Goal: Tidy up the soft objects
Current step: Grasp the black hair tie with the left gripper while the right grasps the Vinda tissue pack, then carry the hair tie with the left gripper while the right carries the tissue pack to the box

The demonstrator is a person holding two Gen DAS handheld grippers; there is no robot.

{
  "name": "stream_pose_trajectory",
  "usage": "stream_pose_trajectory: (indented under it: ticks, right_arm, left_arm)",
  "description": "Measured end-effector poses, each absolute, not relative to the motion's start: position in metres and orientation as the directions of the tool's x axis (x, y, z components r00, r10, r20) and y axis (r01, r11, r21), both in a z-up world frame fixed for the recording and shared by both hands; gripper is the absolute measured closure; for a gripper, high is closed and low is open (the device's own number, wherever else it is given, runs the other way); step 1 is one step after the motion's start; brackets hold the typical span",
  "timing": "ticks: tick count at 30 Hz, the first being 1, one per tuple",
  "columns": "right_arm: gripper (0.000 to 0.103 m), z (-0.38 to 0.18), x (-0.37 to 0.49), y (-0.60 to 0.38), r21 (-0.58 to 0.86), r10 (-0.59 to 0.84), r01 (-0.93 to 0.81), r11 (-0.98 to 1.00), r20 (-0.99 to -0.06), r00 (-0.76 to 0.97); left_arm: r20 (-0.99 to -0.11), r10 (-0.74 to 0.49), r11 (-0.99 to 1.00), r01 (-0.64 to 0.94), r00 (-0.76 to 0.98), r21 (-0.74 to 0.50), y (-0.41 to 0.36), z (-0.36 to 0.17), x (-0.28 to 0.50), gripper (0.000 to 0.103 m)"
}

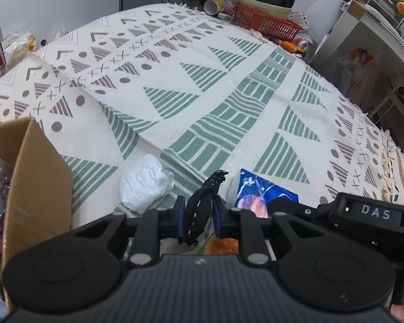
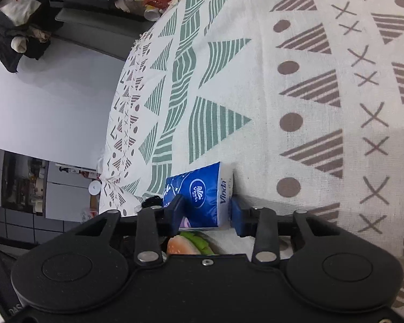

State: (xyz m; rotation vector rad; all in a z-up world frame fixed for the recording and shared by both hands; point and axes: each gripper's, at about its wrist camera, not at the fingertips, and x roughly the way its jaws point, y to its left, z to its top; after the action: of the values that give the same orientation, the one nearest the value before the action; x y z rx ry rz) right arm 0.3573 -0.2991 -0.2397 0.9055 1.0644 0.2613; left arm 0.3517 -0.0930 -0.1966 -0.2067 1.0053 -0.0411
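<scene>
While your left gripper [image 1: 199,216] pinches the floppy black cloth [image 1: 202,210], your right gripper [image 2: 206,212] squeezes the blue Vinda tissue pack [image 2: 199,199]. Both are light and squishy. Carry them to the cardboard box [image 1: 37,172] at nine o'clock.

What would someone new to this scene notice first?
The patterned cloth with green triangles fills both views. The left gripper pinches a black fabric piece, the right gripper a blue tissue pack. A cardboard box stands at the left, a white wad beside it.
</scene>
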Motion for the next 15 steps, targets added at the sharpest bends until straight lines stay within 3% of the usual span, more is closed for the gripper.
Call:
stream_pose_trajectory:
  ticks: [15]
  right_arm:
    - [0.076,-0.191,0.321,-0.308,0.663,0.461,0.148,0.734,-0.646,0.608]
  left_arm:
    - [-0.788,-0.109,0.983,-0.055,0.606,-0.178,-0.083,-0.148,0.31,0.083]
